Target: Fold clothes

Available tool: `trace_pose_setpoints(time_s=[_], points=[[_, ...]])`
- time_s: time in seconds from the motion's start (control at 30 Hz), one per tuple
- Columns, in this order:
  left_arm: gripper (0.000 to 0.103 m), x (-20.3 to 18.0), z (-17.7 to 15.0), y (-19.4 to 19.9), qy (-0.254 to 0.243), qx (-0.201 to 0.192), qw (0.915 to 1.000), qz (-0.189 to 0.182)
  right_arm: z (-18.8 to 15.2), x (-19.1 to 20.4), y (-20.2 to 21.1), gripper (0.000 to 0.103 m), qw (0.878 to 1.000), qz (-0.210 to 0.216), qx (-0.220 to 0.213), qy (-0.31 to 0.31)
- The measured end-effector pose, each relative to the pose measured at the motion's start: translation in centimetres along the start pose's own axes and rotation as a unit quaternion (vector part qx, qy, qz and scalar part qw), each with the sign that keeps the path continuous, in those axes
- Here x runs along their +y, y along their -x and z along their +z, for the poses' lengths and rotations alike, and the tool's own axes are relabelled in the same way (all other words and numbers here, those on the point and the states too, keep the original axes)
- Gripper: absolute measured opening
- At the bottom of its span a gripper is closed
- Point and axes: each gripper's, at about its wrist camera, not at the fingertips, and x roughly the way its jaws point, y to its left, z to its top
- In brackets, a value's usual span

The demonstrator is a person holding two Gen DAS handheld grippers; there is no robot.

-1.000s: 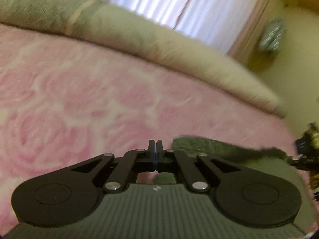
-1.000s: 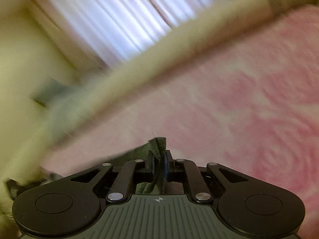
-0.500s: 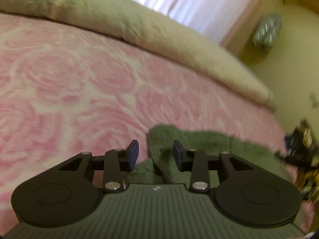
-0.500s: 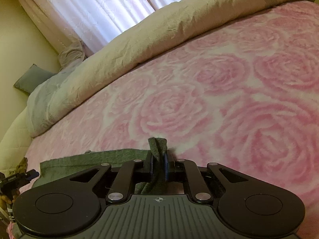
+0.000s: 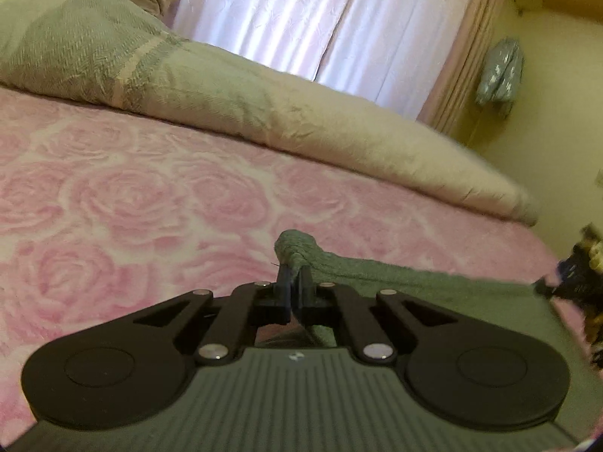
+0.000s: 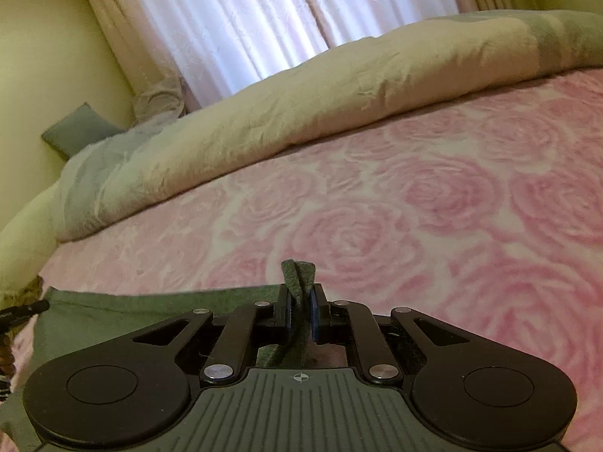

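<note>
The green cloth [image 5: 414,275] runs under the gripper body; a blurred dark object [image 5: 580,275] stays unidentifiable.

Dark green knit garment [image 5: 395,275], one edge lifted taut between two pinched corners [image 6: 299,278], the remainder draping down onto the pink rose-patterned bedspread [image 6: 414,207] near its front edge.
</note>
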Motion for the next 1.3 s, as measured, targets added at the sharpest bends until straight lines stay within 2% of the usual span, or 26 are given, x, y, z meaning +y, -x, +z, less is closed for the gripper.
trace_pose_setpoints(time_s=[0.07,0.17,0.2,0.23,0.27,0.3,0.37,0.47,0.57,0.7,0.8,0.87,0.97,1.03,1.07,1.1,1.13,1.17,1.2,1.23,1.3], points=[[0.001,-0.2,-0.3,-0.7,-0.011,0.005,0.9998,0.014,0.0,0.3,-0.8,0.008,1.000,-0.013,0.005,0.005],[0.006,-0.3,-0.9,-3.1,-0.026,0.064,0.9966,0.045,-0.4,0.5,-1.9,0.008,0.999,-0.038,0.019,0.007],[0.007,-0.6,-0.9,-3.0,-0.034,0.062,0.9963,0.049,-0.5,0.6,-2.3,0.008,0.999,-0.047,0.023,0.008],[0.011,-1.0,-0.9,-2.8,-0.042,0.058,0.9960,0.052,-0.6,0.7,-2.4,0.008,0.998,-0.054,0.025,0.008],[0.022,-0.9,-0.9,-2.1,-0.032,0.053,0.9968,0.049,-0.5,0.8,-2.2,0.010,0.998,-0.058,0.027,0.008],[0.028,-0.8,-0.7,-1.3,-0.021,0.048,0.9976,0.045,-0.5,1.0,-1.9,0.020,0.998,-0.060,0.031,0.004],[0.028,-0.1,-1.1,1.3,0.023,0.043,0.9978,0.045,-0.6,1.1,-0.2,0.067,0.998,-0.063,0.025,-0.008],[0.028,1.0,-2.3,5.9,0.091,0.047,0.9939,0.040,-1.5,1.4,4.1,0.067,0.998,-0.066,0.000,-0.020],[0.034,1.2,-4.9,11.5,0.144,0.052,0.9880,0.020,-4.3,2.4,9.5,0.067,0.997,-0.061,0.001,-0.051],[0.038,0.8,-9.8,17.8,0.235,0.059,0.9703,-0.012,-10.0,4.0,16.2,0.067,0.992,-0.033,0.013,-0.123],[0.041,0.3,-12.9,20.2,0.310,0.053,0.9488,-0.027,-14.1,4.1,19.2,0.067,0.977,-0.027,0.017,-0.212],[0.044,-0.2,-14.2,20.8,0.352,0.046,0.9341,-0.037,-16.3,4.0,20.4,0.067,0.959,-0.009,0.013,-0.284],[0.048,-0.7,-14.9,20.0,0.389,0.034,0.9194,-0.051,-17.8,3.9,20.2,0.067,0.932,0.024,0.001,-0.362],[0.051,-0.9,-15.0,18.6,0.407,0.034,0.9111,-0.053,-17.4,4.3,19.1,0.067,0.925,0.026,0.003,-0.380],[0.048,-0.9,-15.0,17.8,0.412,0.038,0.9092,-0.047,-17.1,4.5,18.5,0.067,0.924,0.022,0.002,-0.381],[0.036,-0.9,-14.9,17.1,0.413,0.043,0.9089,-0.036,-16.5,4.7,17.9,0.067,0.927,0.013,-0.002,-0.374],[0.027,-1.1,-14.6,16.8,0.396,0.049,0.9165,-0.026,-15.9,4.9,17.4,0.067,0.930,0.004,-0.005,-0.367],[0.002,-1.2,-14.3,16.5,0.377,0.056,0.9243,-0.016,-15.4,5.1,16.8,0.048,0.933,-0.005,-0.006,-0.359],[0.002,-1.3,-14.0,16.2,0.358,0.063,0.9316,-0.005,-14.9,5.2,16.3,0.029,0.936,-0.017,0.000,-0.350],[0.001,-1.5,-13.5,16.4,0.329,0.064,0.9421,0.005,-14.5,5.2,15.9,0.003,0.939,-0.031,0.009,-0.341],[0.002,-1.7,-12.8,17.2,0.270,0.069,0.9601,0.018,-14.5,5.4,15.9,0.003,0.946,-0.043,0.011,-0.321]])
